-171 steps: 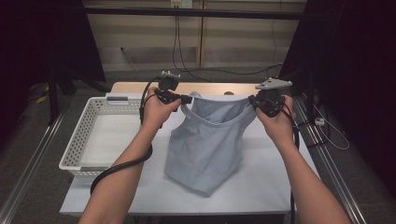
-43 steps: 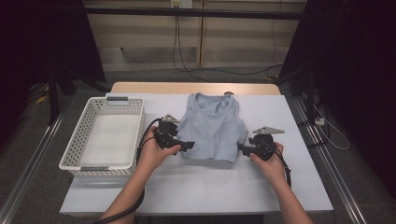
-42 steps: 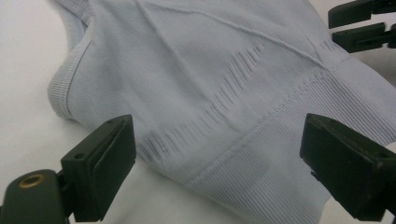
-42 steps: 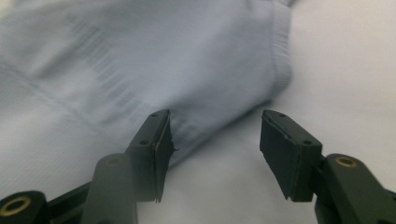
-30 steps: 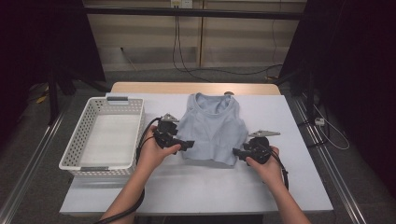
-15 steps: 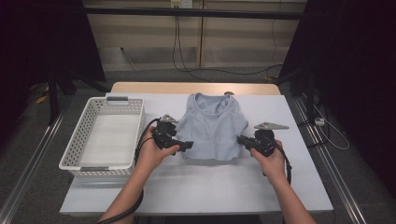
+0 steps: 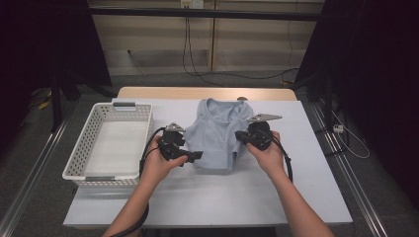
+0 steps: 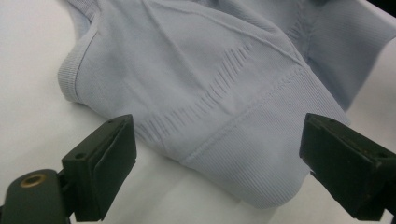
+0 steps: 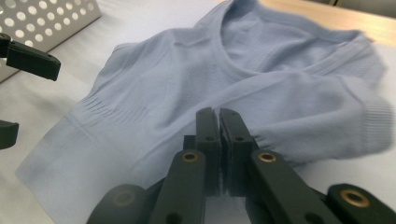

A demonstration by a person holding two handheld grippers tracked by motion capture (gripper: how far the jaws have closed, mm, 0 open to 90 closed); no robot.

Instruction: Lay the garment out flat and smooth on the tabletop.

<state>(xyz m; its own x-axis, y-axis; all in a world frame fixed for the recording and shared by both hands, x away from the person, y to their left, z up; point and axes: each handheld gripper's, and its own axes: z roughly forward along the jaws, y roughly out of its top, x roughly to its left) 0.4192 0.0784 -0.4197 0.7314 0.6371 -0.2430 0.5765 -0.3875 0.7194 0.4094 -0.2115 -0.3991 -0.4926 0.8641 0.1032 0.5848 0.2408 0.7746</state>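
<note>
A light blue ribbed top [image 7: 217,133] lies flat on the white table [image 7: 237,197], neckline toward the far edge. My left gripper [image 7: 196,156] rests at the top's near left corner, jaws wide open on either side of the hem [image 8: 243,172], holding nothing. In the left gripper view the left gripper [image 8: 219,140] frames that corner of the top [image 8: 196,70]. My right gripper [image 7: 242,136] is at the right side, shut on a pinch of the fabric. In the right gripper view the right gripper [image 9: 218,116] bunches the top [image 9: 154,93] at its tips.
A white perforated basket [image 7: 111,106] stands on the table to the left of the top, nothing inside; its wall [image 9: 46,14] shows in the right gripper view. Bare table runs along the near edge and at the right. Cables trail from both grippers.
The top, held up by both grippers earlier, now lies on the table. The right gripper moved inward and away from the near right corner, drawing that side over. The left gripper stayed put.
</note>
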